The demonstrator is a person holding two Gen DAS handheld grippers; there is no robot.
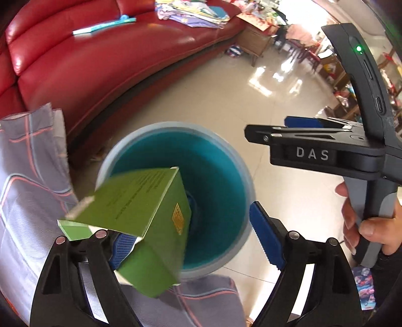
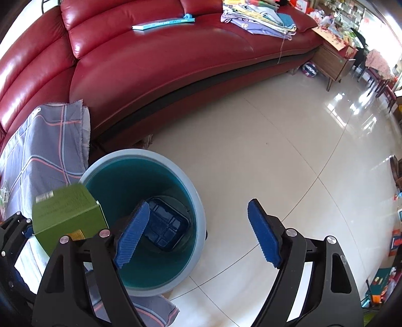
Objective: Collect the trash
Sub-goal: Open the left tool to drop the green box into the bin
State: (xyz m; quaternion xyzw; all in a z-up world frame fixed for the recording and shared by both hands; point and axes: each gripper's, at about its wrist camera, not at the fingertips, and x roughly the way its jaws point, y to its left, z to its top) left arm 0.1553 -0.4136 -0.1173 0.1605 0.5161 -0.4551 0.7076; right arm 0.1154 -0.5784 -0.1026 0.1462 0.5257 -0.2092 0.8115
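A green cardboard box (image 1: pixel 148 226) hangs tilted between the wide-apart fingers of my left gripper (image 1: pixel 196 236), over the near rim of a blue-grey trash bin (image 1: pixel 238 176). It leans against the left pad; the right pad (image 1: pixel 263 234) is clear of it. The box looks blurred. In the right wrist view the box (image 2: pixel 67 213) is at the bin's (image 2: pixel 198 216) left edge. A dark blue tray (image 2: pixel 167 226) lies at the bin's bottom. My right gripper (image 2: pixel 198 231) is open and empty above the bin; it also shows in the left wrist view (image 1: pixel 284 128).
A red leather sofa (image 2: pixel 176 63) runs behind the bin, with a flat teal item (image 2: pixel 163 24) and a pile of cloths (image 2: pixel 261 17) on it. A grey plaid cloth (image 2: pixel 45 151) covers a surface left of the bin. Glossy tiled floor (image 2: pixel 276 151) spreads right.
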